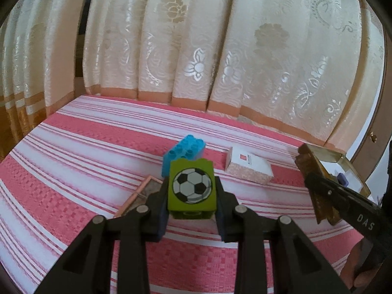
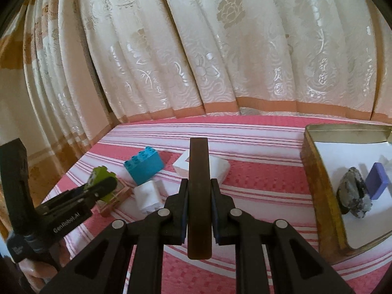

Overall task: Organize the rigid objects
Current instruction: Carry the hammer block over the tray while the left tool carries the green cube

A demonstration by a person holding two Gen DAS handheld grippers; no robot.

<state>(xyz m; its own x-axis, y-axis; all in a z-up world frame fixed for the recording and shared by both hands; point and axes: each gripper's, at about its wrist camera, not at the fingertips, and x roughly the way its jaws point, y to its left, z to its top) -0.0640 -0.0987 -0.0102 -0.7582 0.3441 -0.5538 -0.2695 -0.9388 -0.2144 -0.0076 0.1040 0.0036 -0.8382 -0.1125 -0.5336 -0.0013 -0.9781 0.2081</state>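
My left gripper (image 1: pixel 192 188) is shut on a green block with a football picture (image 1: pixel 191 183), held above the striped cloth. A blue studded brick (image 1: pixel 185 152) lies just behind it. My right gripper (image 2: pixel 199 186) is shut on a flat brown slab (image 2: pixel 199 166), seen edge-on and raised off the cloth. In the right wrist view the left gripper (image 2: pixel 105 183) with the green block (image 2: pixel 98 172) is at the left, near the blue brick (image 2: pixel 144 167). In the left wrist view the right gripper (image 1: pixel 311 178) holds the brown slab (image 1: pixel 305 159) at the right.
An open gold tin (image 2: pixel 318 183) at the right holds a grey stone (image 2: pixel 355 196) and a purple block (image 2: pixel 377 178). On the pink striped cloth (image 2: pixel 257 178) lie a white box (image 2: pixel 221 169), a small white cube (image 2: pixel 149 196) and a pink-framed box (image 2: pixel 115 196). Curtains hang behind.
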